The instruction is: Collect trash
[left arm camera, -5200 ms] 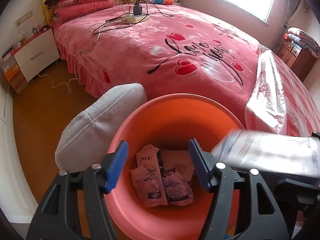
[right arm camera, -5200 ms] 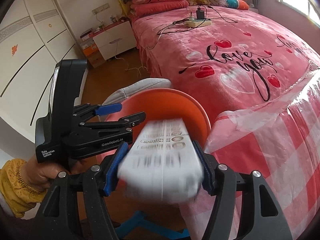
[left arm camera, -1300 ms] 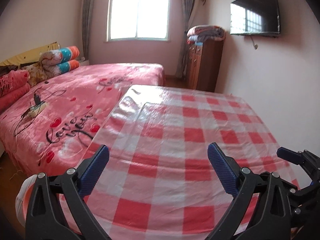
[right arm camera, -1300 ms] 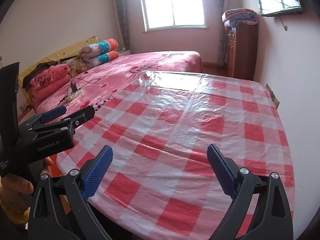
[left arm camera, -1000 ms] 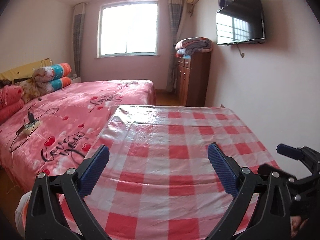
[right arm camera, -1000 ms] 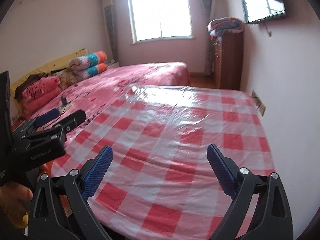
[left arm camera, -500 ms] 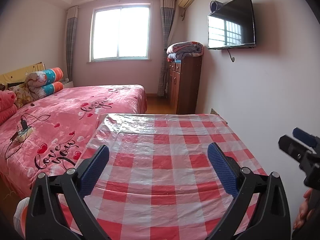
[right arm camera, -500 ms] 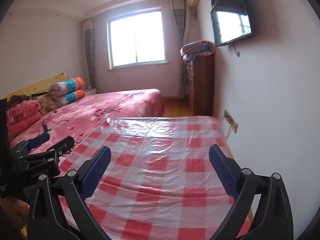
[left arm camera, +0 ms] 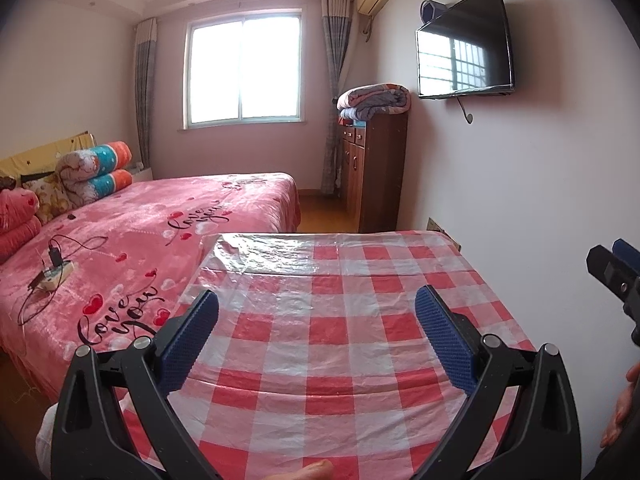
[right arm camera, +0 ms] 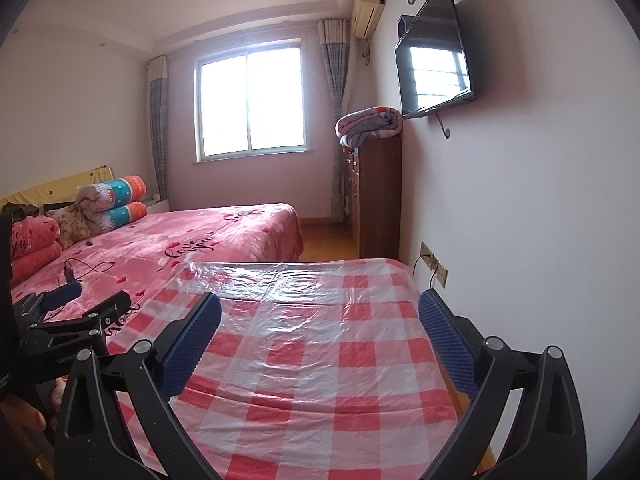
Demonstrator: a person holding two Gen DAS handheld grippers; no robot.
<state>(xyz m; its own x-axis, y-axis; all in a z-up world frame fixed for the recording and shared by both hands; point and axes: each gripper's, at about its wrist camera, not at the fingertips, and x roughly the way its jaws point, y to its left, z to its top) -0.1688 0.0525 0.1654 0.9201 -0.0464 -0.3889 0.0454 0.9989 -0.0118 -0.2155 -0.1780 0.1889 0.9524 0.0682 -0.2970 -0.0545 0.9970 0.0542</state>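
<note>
My left gripper (left arm camera: 316, 304) stands open over the near end of a table covered in a red and white checked plastic cloth (left arm camera: 340, 280), with nothing between its blue pads. In the right wrist view my right gripper (right arm camera: 320, 304) is open wide over the same cloth (right arm camera: 320, 360), also with nothing in it. Each gripper shows at the edge of the other's view: the right gripper (left arm camera: 616, 276) at the far right, the left gripper (right arm camera: 80, 308) at the far left. No trash and no bin appear in either view.
A pink bed (left arm camera: 140, 232) lies left of the table, with a power strip and cables (left arm camera: 52, 272) on it. The wall with a socket (right arm camera: 434, 266) runs along the table's right side. A wooden cabinet (left arm camera: 372, 168) and a wall TV (left arm camera: 464, 44) are beyond.
Five seconds ago the right gripper held a white box over an orange bin; now both are open with nothing in them. Over the last second both views tilted up from the cloth toward the room.
</note>
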